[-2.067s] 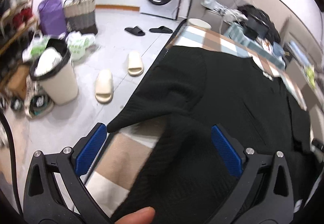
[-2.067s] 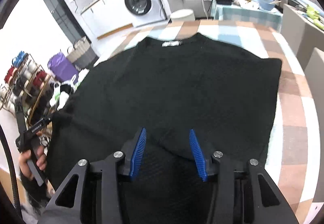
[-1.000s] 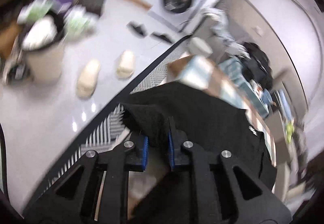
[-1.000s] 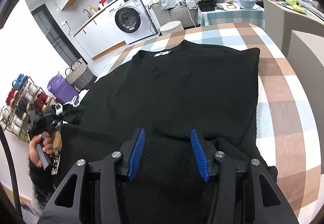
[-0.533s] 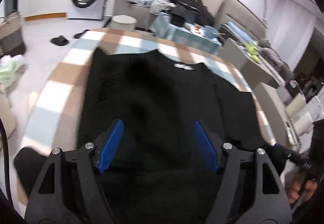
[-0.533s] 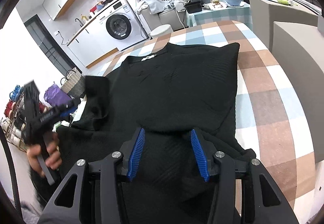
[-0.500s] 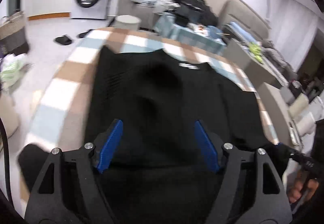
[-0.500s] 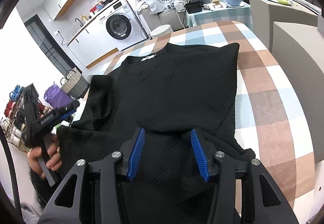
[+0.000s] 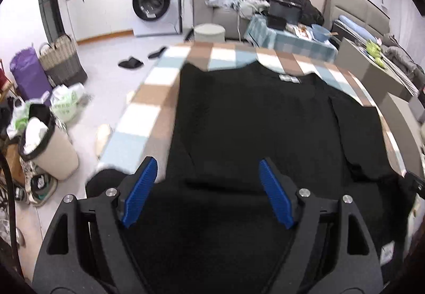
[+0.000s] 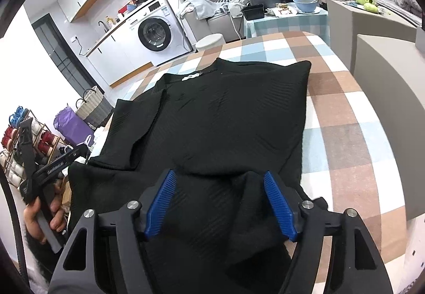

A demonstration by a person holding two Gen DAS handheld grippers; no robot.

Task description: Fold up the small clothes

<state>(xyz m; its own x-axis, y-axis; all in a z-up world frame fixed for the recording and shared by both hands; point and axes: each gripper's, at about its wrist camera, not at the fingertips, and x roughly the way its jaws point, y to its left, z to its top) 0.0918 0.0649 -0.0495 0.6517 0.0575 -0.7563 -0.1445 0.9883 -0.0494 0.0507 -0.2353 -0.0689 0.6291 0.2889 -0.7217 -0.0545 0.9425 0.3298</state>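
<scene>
While both sleeves now lie folded in over the body of the black top [image 10: 228, 118], the step in hand looks to me like taking the near hem and carrying it up toward the collar. The top is spread on the checked tablecloth [image 10: 342, 118], straight ahead of both tools, its white neck label [image 10: 190, 77] at the far end and its bunched hem right under the fingers. The left gripper [image 9: 207, 193] stands released: its jaws have just been opening, the 2 blue pads wide apart above dark cloth, pinching nothing. The right gripper [image 10: 221, 205] is also slack; its jaws have just been opening too, and a ridge of hem sits between the pads without being squeezed, so I count it as let go. The left sleeve [image 10: 134, 132] lies ahead and to the left of the right tool, the person's hand [image 10: 43, 219] working the other handle beyond it. To do the fold well, I would set the 2 tools level with each other, 1 near each lower corner, bite only the top layers of hem, lift just enough to clear the cloth, and lay it down square so the sleeves stay tucked. Snagging the tablecloth would drag everything crooked.
</scene>
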